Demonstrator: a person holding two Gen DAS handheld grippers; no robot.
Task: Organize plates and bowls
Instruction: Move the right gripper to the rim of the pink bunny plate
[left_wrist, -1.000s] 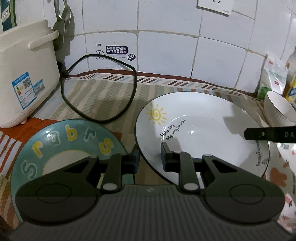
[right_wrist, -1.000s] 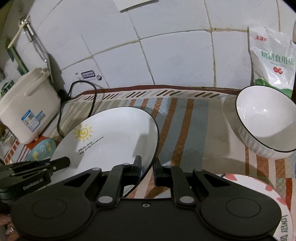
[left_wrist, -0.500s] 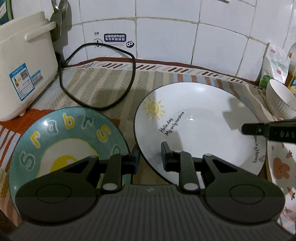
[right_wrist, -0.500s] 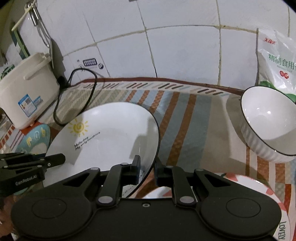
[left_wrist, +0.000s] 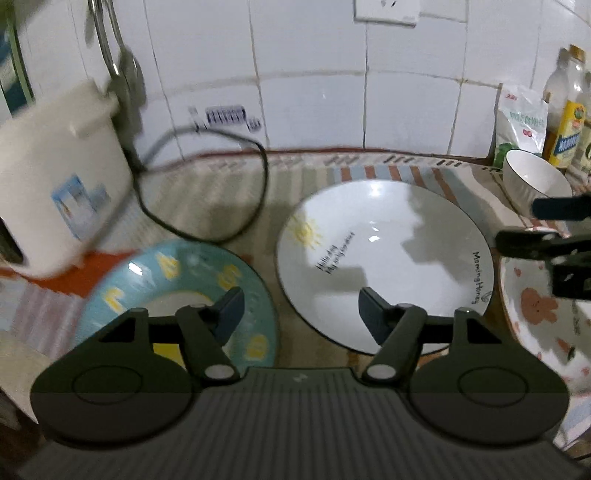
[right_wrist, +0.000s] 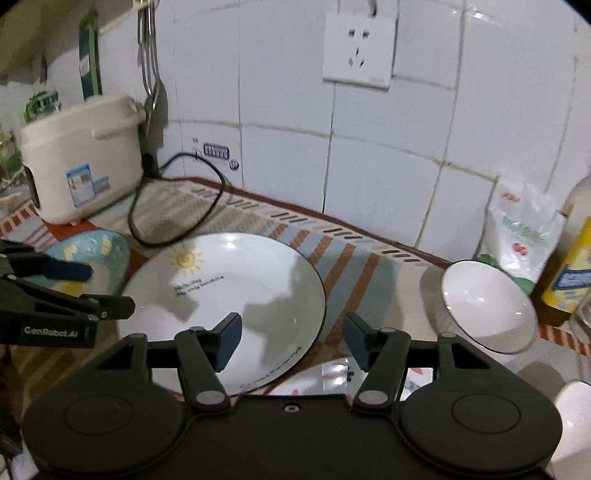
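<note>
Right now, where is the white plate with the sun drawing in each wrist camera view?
Left wrist: the sun plate sits right of centre, between the blue plate and the bear plate.
Right wrist: the sun plate sits left of centre.
Shared landmark: the rice cooker, far left in both.

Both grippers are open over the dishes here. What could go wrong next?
The left gripper straddles the gap between the blue plate and the white sun plate; closing could clip either rim. The black cord lies near both plates and might snag one being slid.
</note>
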